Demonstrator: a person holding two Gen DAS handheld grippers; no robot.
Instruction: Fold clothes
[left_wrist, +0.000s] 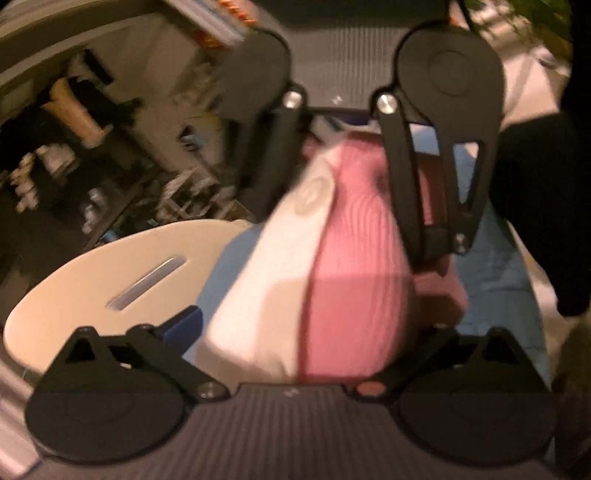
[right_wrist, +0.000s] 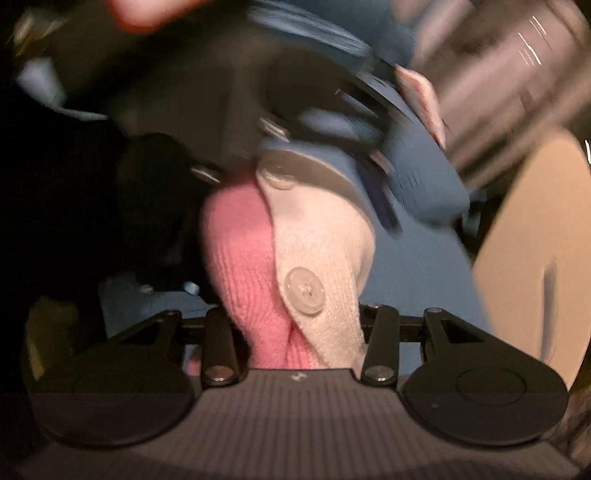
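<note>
A pink knit cardigan (left_wrist: 354, 295) with a white button band (left_wrist: 266, 280) is stretched between both grippers, lifted above the blue cloth. My left gripper (left_wrist: 295, 354) is shut on one end of it. The right gripper (left_wrist: 340, 177) faces me at the top of the left wrist view, closed on the far end. In the right wrist view my right gripper (right_wrist: 295, 347) is shut on the cardigan (right_wrist: 243, 266), whose white band (right_wrist: 325, 258) carries a round button (right_wrist: 306, 291). The left gripper (right_wrist: 236, 147) shows blurred above.
A blue cloth (left_wrist: 495, 295) covers the surface under the cardigan and also shows in the right wrist view (right_wrist: 417, 280). A cream rounded tabletop (left_wrist: 92, 291) with a slot lies at the left. Cluttered dark shelves (left_wrist: 74, 166) stand behind. The person's dark sleeve (left_wrist: 543, 206) is at right.
</note>
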